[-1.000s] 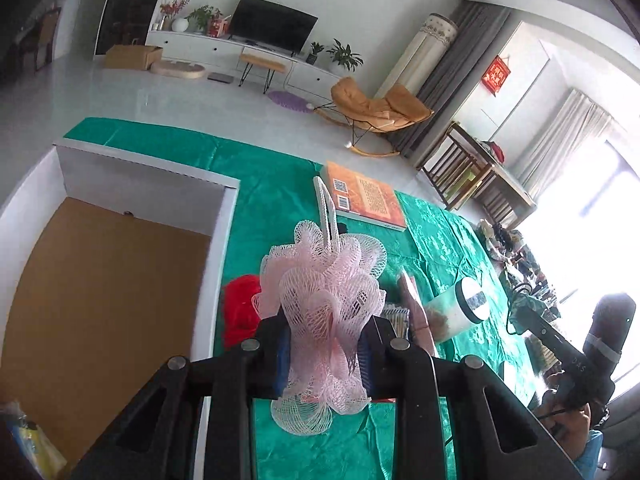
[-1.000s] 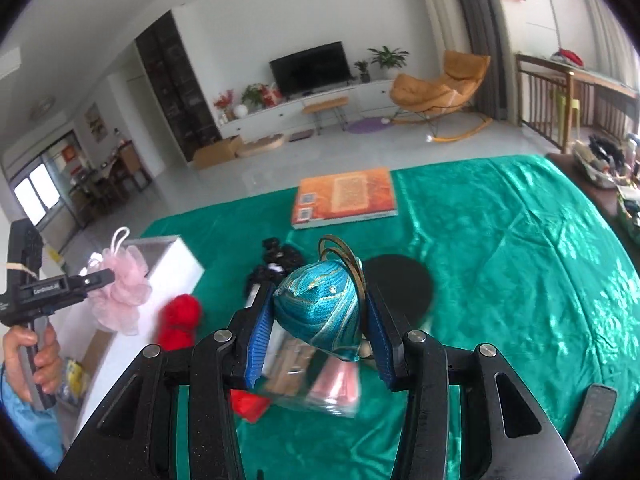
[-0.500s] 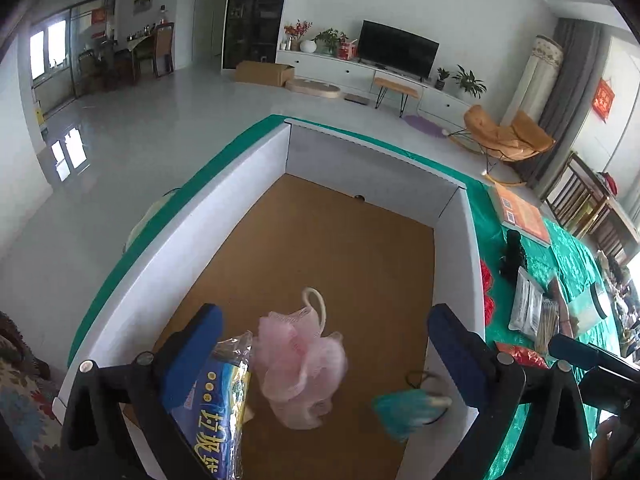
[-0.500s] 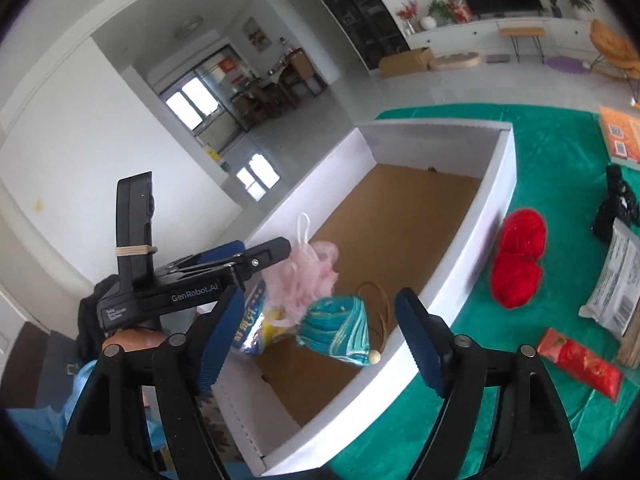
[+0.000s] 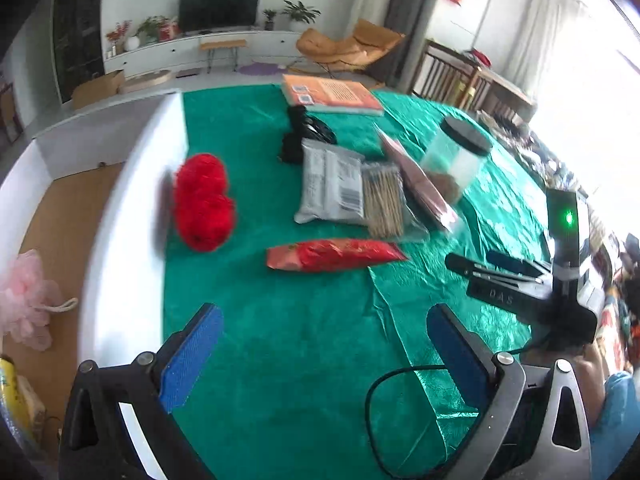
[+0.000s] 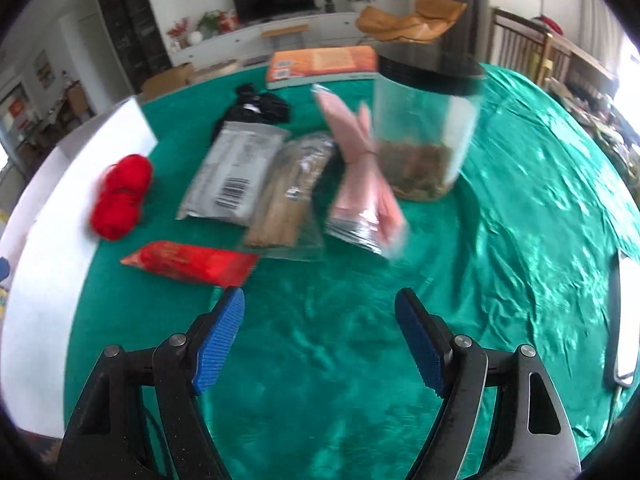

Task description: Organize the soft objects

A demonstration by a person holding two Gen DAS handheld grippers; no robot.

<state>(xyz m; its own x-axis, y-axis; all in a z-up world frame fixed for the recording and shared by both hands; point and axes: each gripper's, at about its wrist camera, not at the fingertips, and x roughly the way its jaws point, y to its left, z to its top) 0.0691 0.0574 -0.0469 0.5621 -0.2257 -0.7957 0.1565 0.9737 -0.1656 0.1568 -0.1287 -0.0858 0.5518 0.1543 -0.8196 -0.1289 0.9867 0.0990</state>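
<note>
My left gripper [image 5: 322,312] hangs open over bare green cloth, nothing between its blue pads. A red yarn ball [image 5: 204,202] lies ahead of it beside the white box wall [image 5: 128,208]. Inside the box, at the far left, rests a pink bath pouf [image 5: 28,300]. My right gripper [image 6: 320,296] is also open and empty above the cloth. Ahead and to its left sit a red packet [image 6: 192,262] and the red yarn ball [image 6: 120,196]. The teal pouch is out of sight.
Laid out on the cloth are a grey packet [image 6: 236,176], a bag of sticks [image 6: 288,200], a pink packet [image 6: 364,184], a clear jar [image 6: 424,128], a black item [image 6: 256,110] and an orange book [image 6: 324,66]. A flat device [image 6: 624,320] lies at the right edge.
Both grippers opened over the box, dropping the pink pouf and the teal pouch into it. Both then swung back over the green cloth, facing the spread of objects.
</note>
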